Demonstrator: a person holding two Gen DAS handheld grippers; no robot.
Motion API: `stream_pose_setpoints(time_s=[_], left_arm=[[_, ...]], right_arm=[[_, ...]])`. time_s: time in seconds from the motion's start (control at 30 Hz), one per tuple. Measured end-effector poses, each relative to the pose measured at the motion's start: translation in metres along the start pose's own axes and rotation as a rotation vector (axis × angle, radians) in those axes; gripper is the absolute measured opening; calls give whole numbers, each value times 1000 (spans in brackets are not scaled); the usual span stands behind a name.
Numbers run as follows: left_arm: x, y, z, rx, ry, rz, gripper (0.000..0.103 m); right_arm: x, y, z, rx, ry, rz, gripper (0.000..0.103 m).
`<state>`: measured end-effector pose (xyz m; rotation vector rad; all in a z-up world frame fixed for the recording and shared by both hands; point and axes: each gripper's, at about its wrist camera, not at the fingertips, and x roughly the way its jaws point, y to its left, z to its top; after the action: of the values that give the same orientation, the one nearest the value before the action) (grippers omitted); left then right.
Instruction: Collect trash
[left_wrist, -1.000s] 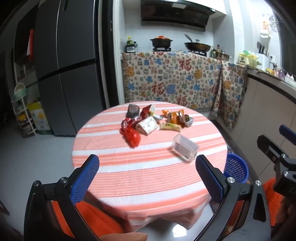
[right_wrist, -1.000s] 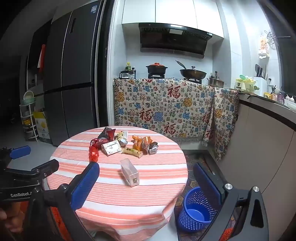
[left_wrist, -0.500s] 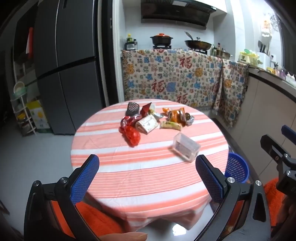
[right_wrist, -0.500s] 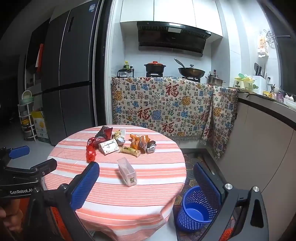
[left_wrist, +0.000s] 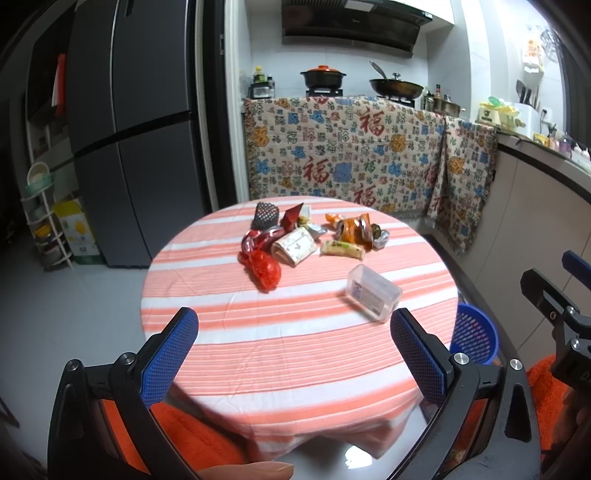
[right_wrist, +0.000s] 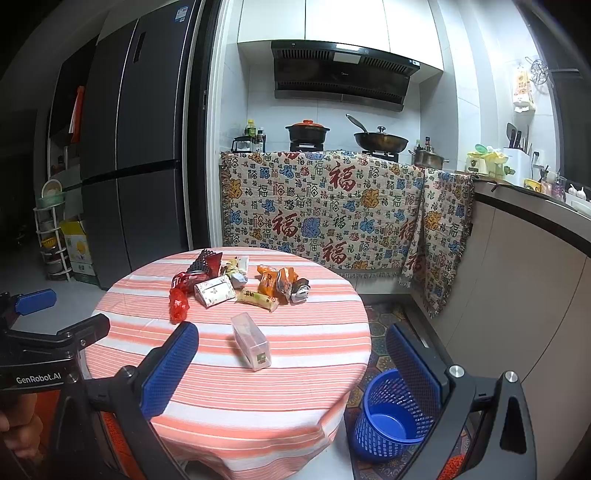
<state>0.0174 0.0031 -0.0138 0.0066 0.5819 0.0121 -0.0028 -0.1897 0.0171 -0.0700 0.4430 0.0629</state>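
Note:
Several pieces of trash lie on a round table with an orange-striped cloth (left_wrist: 295, 343): a red crumpled bag (left_wrist: 263, 271), a beige packet (left_wrist: 294, 246), orange snack wrappers (left_wrist: 352, 229), a yellow-green wrapper (left_wrist: 341, 250) and a clear plastic box (left_wrist: 373, 290). The same box (right_wrist: 251, 341) and wrappers (right_wrist: 277, 284) show in the right wrist view. A blue mesh bin (right_wrist: 395, 415) stands on the floor right of the table. My left gripper (left_wrist: 293, 354) and right gripper (right_wrist: 291, 365) are open and empty, short of the table's near edge.
A dark refrigerator (left_wrist: 129, 129) stands at the back left with a small rack (left_wrist: 40, 221) beside it. A counter draped in patterned cloth (left_wrist: 351, 162) carries pots behind the table. Kitchen cabinets (right_wrist: 535, 295) run along the right.
Both views have tilted up and drawn back slightly, so the table sits a little lower and farther. Both grippers stay open. Nothing on the table moved.

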Motion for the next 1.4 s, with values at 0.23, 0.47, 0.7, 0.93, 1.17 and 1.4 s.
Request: stream_pose_setpoints(time_s=[0.23, 0.47, 0.7, 0.93, 1.17, 1.4], left_arm=[[3, 1, -1, 2, -3, 2, 103], [0, -1, 0, 4, -10, 2, 103], [-2, -2, 1, 5, -13, 3, 103], [-2, -1, 1, 6, -12, 2, 103], [-4, -3, 2, 6, -15, 2, 103], [-7, -3, 2, 8, -15, 0, 103]], right_arm=[[2, -2, -1, 0, -1, -5, 103], [1, -2, -1, 0, -4, -5, 103], [0, -1, 1, 0, -5, -6, 103], [0, -3, 2, 2, -7, -5, 103], [-2, -4, 2, 4, -8, -7, 103], [-2, -4, 2, 2, -7, -7, 103]])
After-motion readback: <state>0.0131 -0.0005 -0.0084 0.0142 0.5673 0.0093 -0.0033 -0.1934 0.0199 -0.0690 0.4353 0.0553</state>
